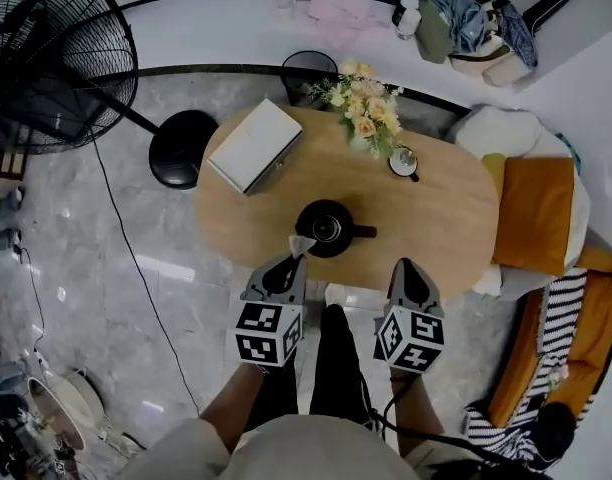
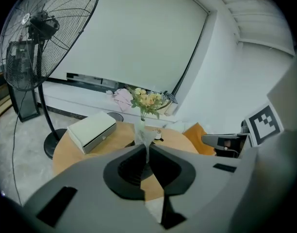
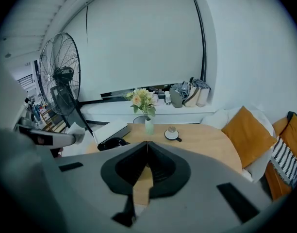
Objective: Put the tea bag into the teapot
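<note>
A black teapot (image 1: 326, 228) with its top open stands near the front edge of the oval wooden table (image 1: 436, 218). My left gripper (image 1: 297, 255) is shut on a pale tea bag (image 1: 302, 243), held just left of and in front of the pot's rim. In the left gripper view the tea bag (image 2: 142, 134) sticks up from between the shut jaws of the left gripper (image 2: 147, 147). My right gripper (image 1: 404, 264) hovers at the table's front edge, right of the pot. The right gripper (image 3: 147, 142) has its jaws together with nothing in them; the teapot (image 3: 111, 143) shows to their left.
On the table are a white box (image 1: 254, 144) at the left, a vase of flowers (image 1: 366, 113) at the back and a cup on a saucer (image 1: 403, 161). A standing fan (image 1: 46, 58) is on the left; an orange cushion (image 1: 534, 213) lies on seating at the right.
</note>
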Tool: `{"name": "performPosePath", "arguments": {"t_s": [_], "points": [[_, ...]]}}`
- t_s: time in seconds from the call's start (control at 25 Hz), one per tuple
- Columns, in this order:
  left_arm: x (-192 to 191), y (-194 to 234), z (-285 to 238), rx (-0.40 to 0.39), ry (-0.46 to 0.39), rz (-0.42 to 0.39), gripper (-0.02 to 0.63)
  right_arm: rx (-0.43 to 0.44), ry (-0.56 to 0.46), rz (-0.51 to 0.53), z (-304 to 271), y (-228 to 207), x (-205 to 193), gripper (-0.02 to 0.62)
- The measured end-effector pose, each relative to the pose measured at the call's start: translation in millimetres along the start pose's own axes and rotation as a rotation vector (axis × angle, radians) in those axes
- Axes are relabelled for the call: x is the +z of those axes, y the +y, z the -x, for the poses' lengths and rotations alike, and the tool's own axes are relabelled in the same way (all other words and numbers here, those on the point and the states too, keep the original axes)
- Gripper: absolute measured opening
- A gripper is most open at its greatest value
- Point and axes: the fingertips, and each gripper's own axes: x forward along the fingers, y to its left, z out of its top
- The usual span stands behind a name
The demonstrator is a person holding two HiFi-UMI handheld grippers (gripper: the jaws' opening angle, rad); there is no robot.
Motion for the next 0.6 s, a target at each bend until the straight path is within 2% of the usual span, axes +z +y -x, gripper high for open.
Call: {"name": "performPosePath", "arguments": {"t_s": [0.32, 0.6], "points": [[8, -14, -22, -0.034, -0.001, -0.002, 0.034, 0.011, 0.01, -0.007, -15, 1, -2, 0.034], [1, -19, -43, -0.033, 0.052, -0.023, 0.034, 0.027, 0.006, -0.013, -30, 5, 2, 0.034]]}}
